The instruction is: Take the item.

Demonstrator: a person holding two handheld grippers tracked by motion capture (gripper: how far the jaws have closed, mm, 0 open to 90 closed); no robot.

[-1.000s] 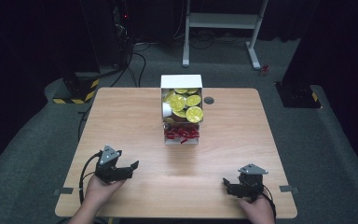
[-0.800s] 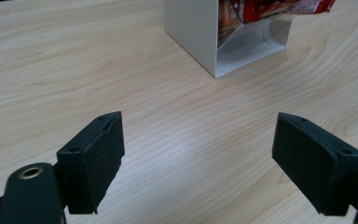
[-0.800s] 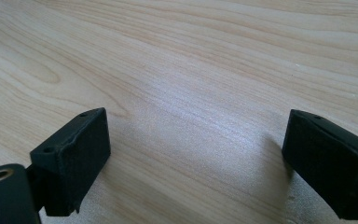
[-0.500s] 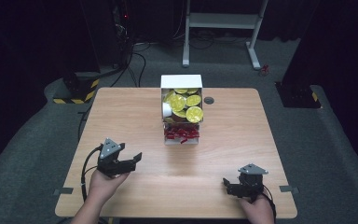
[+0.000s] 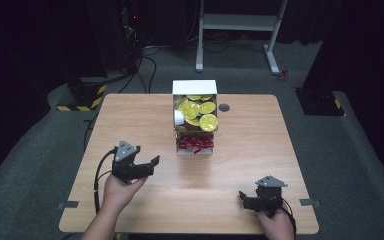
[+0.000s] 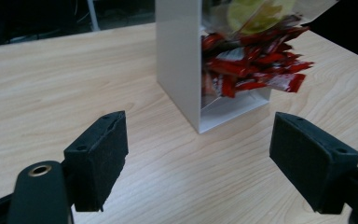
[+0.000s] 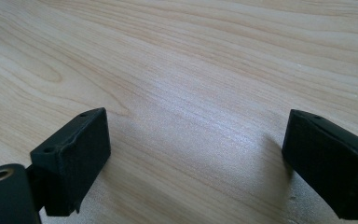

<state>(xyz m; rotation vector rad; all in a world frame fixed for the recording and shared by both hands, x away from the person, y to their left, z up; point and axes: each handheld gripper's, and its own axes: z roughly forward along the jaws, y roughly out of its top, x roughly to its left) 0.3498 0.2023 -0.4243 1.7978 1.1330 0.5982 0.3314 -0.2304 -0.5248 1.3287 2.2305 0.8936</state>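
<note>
A white two-tier dispenser box (image 5: 195,88) stands at the far middle of the wooden table (image 5: 130,115). Yellow round packets (image 5: 200,114) fill its upper tier and red sachets (image 5: 194,143) spill from its lower opening. In the left gripper view the red sachets (image 6: 251,65) lie ahead inside the white box (image 6: 179,60). My left gripper (image 5: 152,165) is open, raised over the table's left front and pointing at the box. My right gripper (image 5: 244,199) rests open near the front right edge, with bare wood between its jaws. The left gripper (image 6: 200,158) and right gripper (image 7: 196,163) hold nothing.
A small dark round grommet (image 5: 224,107) sits in the table beside the box. Beyond the table stand a white metal frame (image 5: 240,22), a black stand with yellow-black striped base (image 5: 82,97) and loose cables (image 5: 145,65) on grey carpet.
My left gripper has moved forward and to the right, toward the box. The right gripper has stayed where it was.
</note>
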